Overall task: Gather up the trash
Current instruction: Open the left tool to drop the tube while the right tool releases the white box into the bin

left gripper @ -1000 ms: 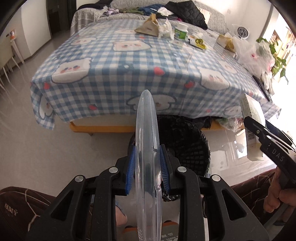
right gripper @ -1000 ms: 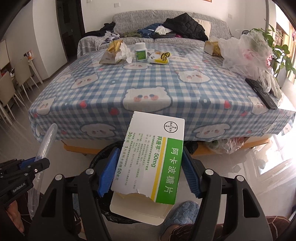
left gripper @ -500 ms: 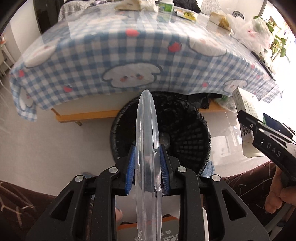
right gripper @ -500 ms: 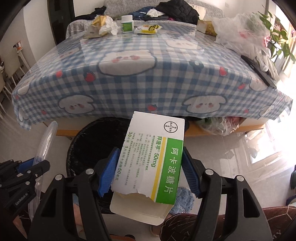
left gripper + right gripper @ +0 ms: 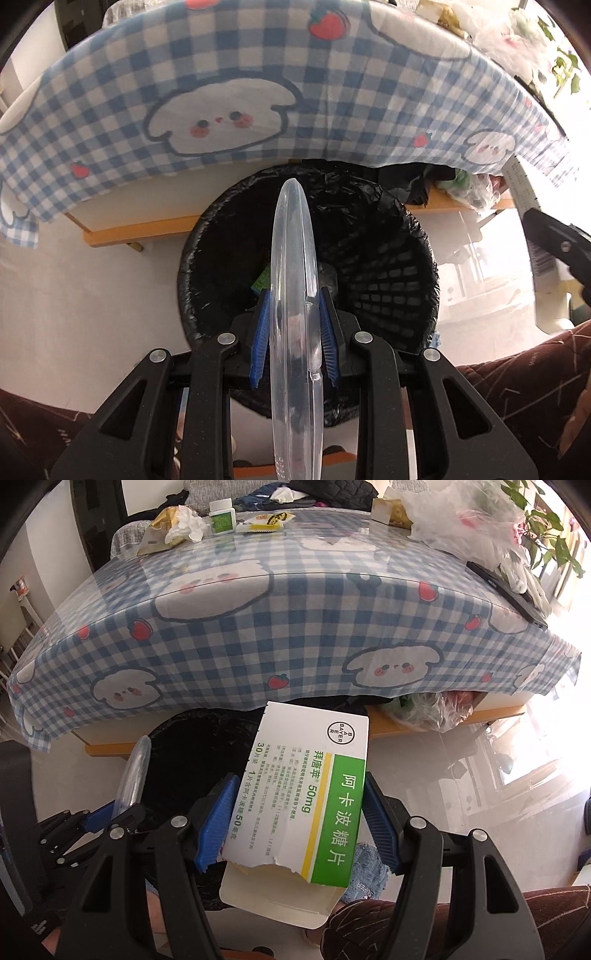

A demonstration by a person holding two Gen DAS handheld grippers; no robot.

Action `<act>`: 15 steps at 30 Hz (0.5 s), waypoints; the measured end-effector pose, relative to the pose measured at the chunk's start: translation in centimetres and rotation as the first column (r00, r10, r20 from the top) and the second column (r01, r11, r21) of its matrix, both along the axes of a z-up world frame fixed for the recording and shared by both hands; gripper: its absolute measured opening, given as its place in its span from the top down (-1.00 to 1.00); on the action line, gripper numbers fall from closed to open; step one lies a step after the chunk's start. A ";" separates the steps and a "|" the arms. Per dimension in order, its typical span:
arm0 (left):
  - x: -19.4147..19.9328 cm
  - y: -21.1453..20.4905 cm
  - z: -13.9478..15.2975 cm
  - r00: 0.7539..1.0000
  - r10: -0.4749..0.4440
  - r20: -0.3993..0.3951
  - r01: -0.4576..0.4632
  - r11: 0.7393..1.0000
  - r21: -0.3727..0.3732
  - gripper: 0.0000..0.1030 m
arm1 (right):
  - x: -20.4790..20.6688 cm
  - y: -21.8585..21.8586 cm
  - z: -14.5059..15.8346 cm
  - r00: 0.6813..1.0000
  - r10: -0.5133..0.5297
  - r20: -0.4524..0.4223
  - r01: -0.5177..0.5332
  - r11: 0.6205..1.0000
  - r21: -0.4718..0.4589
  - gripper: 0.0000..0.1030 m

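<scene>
My left gripper [image 5: 293, 332] is shut on a clear plastic lid [image 5: 293, 280], held edge-on right over the open black bin [image 5: 391, 266] lined with a black bag. My right gripper [image 5: 299, 819] is shut on a white and green medicine box [image 5: 306, 794] with a torn end, held above the floor at the bin's [image 5: 184, 760] right side. The left gripper [image 5: 92, 819] with the lid [image 5: 135, 771] shows at the lower left of the right wrist view. The box [image 5: 524, 206] shows at the right edge of the left wrist view.
A table with a blue checked cloth [image 5: 295, 620] overhangs the bin. On it lie crumpled paper [image 5: 181, 524], a white pill bottle [image 5: 221, 517], a snack wrapper [image 5: 264, 520], plastic bags [image 5: 469, 520] and a black remote [image 5: 506, 590]. More bags [image 5: 432, 709] sit under the table.
Both grippers have moved forward and down toward the bin. The bin now fills the middle of the left wrist view, with the lid over its opening. Both grips are unchanged.
</scene>
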State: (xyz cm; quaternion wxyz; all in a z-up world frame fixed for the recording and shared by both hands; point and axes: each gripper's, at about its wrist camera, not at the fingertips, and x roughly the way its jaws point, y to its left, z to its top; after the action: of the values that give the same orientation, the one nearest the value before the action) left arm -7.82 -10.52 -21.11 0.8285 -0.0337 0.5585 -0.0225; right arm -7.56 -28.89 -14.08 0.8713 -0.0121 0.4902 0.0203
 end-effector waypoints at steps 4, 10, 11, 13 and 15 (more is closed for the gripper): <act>0.3 -1.0 -1.4 1.000 -0.013 -0.015 0.013 1.000 0.004 0.52 | 0.2 -0.4 -0.1 1.000 -0.011 0.001 0.011 1.000 0.003 -0.23; 0.8 -1.9 -2.9 0.999 -0.023 -0.025 0.023 1.000 0.008 0.52 | 0.9 -0.5 -0.8 1.000 -0.010 -0.009 0.010 1.000 0.021 -0.23; 0.9 -2.0 -3.1 0.999 -0.025 -0.029 0.025 1.000 0.003 0.52 | 1.0 -0.5 -1.0 1.000 -0.008 -0.012 0.009 1.000 0.022 -0.23; 0.9 -2.0 -3.3 0.999 -0.029 -0.024 0.029 1.000 -0.005 0.50 | 1.3 -0.2 -1.5 1.000 -0.007 -0.018 0.007 1.000 0.024 -0.23; 0.9 -1.7 -3.3 1.000 -0.025 -0.016 0.025 1.000 -0.019 0.45 | 1.6 0.0 -1.9 1.000 -0.008 -0.020 0.009 1.000 0.016 -0.23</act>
State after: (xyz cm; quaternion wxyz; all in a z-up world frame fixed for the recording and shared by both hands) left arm -6.93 -12.24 -24.42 0.8234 -0.0346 0.5651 -0.0376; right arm -5.96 -28.84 -16.03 0.8665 -0.0027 0.4987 0.0207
